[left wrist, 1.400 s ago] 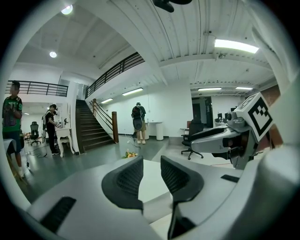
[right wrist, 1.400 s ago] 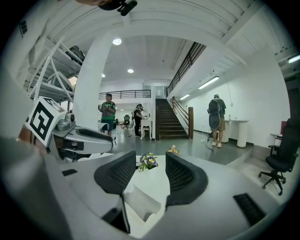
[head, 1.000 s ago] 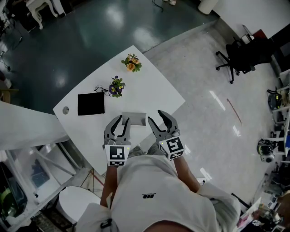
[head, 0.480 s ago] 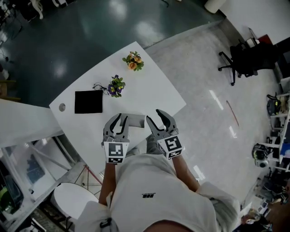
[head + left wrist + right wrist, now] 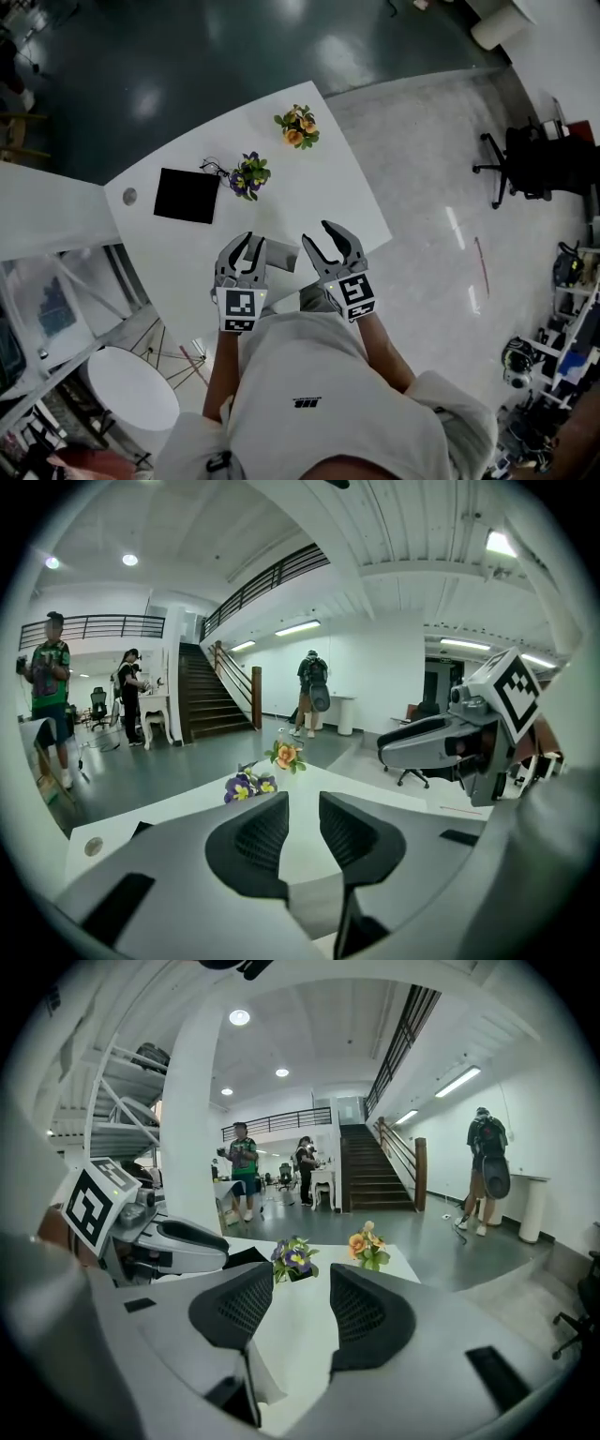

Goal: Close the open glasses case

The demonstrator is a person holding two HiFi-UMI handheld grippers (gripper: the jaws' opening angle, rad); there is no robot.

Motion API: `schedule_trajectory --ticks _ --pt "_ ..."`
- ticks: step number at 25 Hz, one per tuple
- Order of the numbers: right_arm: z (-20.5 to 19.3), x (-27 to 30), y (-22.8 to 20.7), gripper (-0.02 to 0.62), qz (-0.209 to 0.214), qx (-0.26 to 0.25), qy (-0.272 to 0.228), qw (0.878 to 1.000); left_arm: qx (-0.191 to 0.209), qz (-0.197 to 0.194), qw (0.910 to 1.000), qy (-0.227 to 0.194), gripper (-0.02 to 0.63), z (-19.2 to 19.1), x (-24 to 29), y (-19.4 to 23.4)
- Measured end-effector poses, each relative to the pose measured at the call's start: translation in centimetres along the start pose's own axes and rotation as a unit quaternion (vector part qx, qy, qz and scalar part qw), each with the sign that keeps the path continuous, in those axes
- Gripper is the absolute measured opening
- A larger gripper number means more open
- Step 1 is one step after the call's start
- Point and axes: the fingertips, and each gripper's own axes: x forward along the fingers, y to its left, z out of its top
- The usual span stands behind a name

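Note:
The grey glasses case (image 5: 283,253) lies on the white table (image 5: 328,192) near its front edge, between my two grippers; whether its lid is up I cannot tell from the head view. My left gripper (image 5: 255,244) stands open at the case's left end and my right gripper (image 5: 319,234) stands open at its right end. In the left gripper view the open jaws (image 5: 303,803) frame a grey piece of the case (image 5: 314,907) low down. In the right gripper view the gripper (image 5: 300,1274) holds nothing, and a pale flap (image 5: 267,1382) shows below its left jaw.
A black square pad (image 5: 187,195) lies at the table's left. A purple flower bunch (image 5: 248,175) and an orange one (image 5: 298,127) stand further back. The table's front edge runs just under the grippers. An office chair (image 5: 530,169) stands far right; people stand by the stairs (image 5: 211,700).
The head view has shifted, so the table sits more to the right and turned. Both grippers stay open at the case's two ends, little moved relative to it.

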Motion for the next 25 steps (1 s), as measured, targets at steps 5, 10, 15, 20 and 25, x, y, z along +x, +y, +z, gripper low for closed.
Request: schedule_trajectory --ticks 5,10,15,20,25 --pt "-0.9 2.5 -0.9 0.193 0.045 -0.016 0.019 0.999 -0.026 0.035 0.9989 0.02 0.114 -1.5 1.2 0.5" --pt "-2.1 4.6 -1.2 0.193 0.086 -0.03 0.039 0.995 -0.048 0.065 0.9958 0.042 0.11 -3.6 1.8 0.8" --pt "-3.7 6.3 -1.0 0.193 0.125 -0.043 0.061 0.989 -0.069 0.094 0.9912 0.062 0.109 -5.5 2.2 1.1" --pt "-5.2 8.1 -0.5 0.19 0.157 -0.053 0.079 0.983 -0.089 0.116 0.9862 0.079 0.109 -7.2 2.4 1.3" --pt "-6.9 9.2 0.3 0.19 0.188 -0.067 0.1 0.975 -0.106 0.129 0.9811 0.097 0.109 -9.5 2.9 0.5"
